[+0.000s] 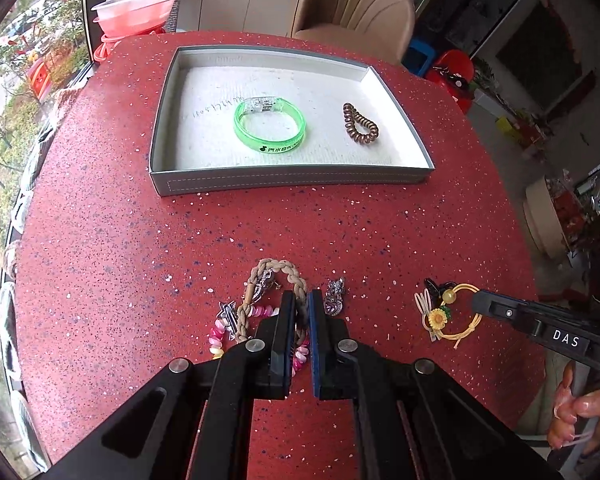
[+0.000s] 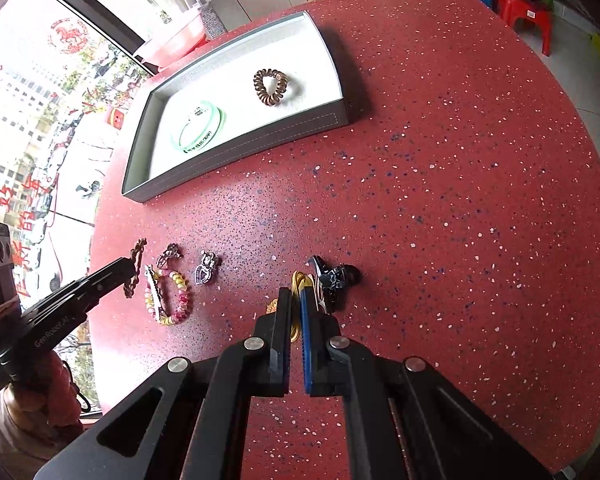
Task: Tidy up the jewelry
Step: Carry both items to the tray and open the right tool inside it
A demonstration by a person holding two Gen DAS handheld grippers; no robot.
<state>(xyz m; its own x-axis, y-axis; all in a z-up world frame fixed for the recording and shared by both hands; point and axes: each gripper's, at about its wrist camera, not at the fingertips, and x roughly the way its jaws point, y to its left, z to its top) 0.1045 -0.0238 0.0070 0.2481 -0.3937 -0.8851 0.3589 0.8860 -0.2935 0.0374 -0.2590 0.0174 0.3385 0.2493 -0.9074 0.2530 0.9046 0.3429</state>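
Red speckled table: left gripper fingers clamp braided bracelet (right gripper fingers pinch yellow cord bracelet).

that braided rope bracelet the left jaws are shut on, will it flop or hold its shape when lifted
The braided rope bracelet looks like soft twisted cord, so it probably droops into a long loop. It seems light. It overlaps the pink bead bracelet and may drag it.
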